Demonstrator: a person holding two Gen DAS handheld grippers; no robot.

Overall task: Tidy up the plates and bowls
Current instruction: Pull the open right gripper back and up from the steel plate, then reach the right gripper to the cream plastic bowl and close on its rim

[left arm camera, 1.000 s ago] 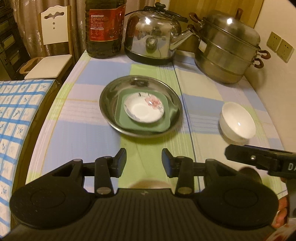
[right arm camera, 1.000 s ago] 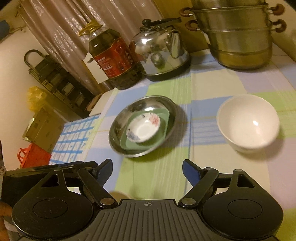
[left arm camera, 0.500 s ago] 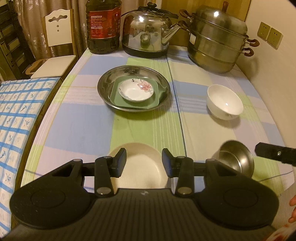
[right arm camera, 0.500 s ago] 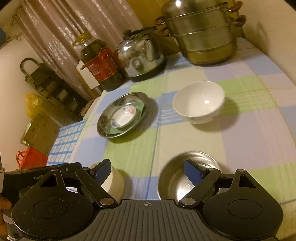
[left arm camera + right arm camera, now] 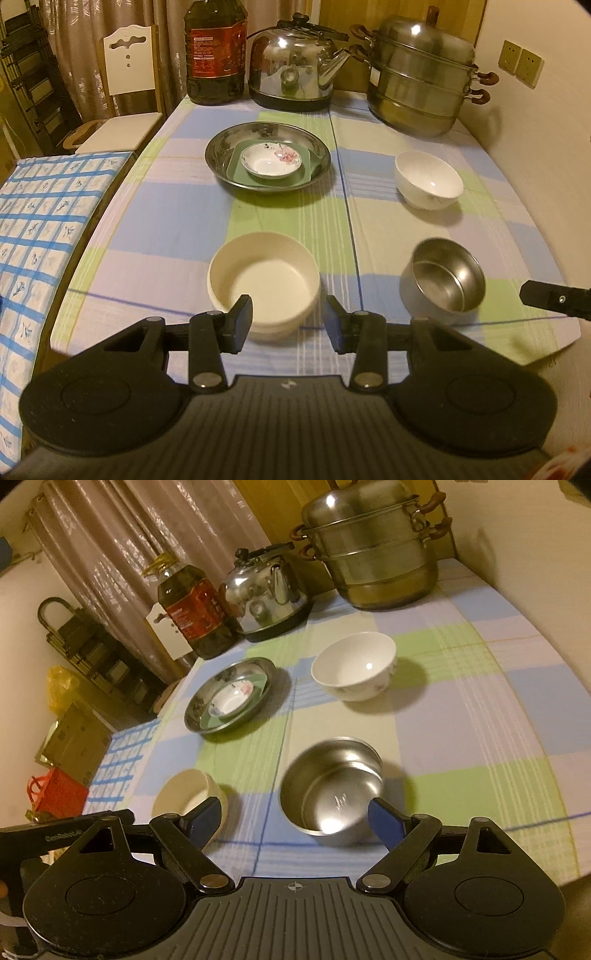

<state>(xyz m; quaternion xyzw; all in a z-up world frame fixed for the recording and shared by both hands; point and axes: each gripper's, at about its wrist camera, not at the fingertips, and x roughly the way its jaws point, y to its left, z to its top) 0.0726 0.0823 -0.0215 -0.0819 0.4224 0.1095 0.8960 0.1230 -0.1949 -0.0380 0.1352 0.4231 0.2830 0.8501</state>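
Left gripper (image 5: 289,318): we find it spread, empty; cream bowl (image 5: 263,283) just ahead.
Right gripper (image 5: 295,821): spread, empty; steel bowl (image 5: 331,786) just ahead.

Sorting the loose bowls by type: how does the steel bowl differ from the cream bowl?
The steel bowl is shiny metal with rounded sides; the cream bowl is matte with straighter walls. The steel bowl stands in front of the right gripper, the cream bowl in front of the left gripper. In the left wrist view the cream bowl looks wider. Both stand upright, empty and unheld on the tablecloth.
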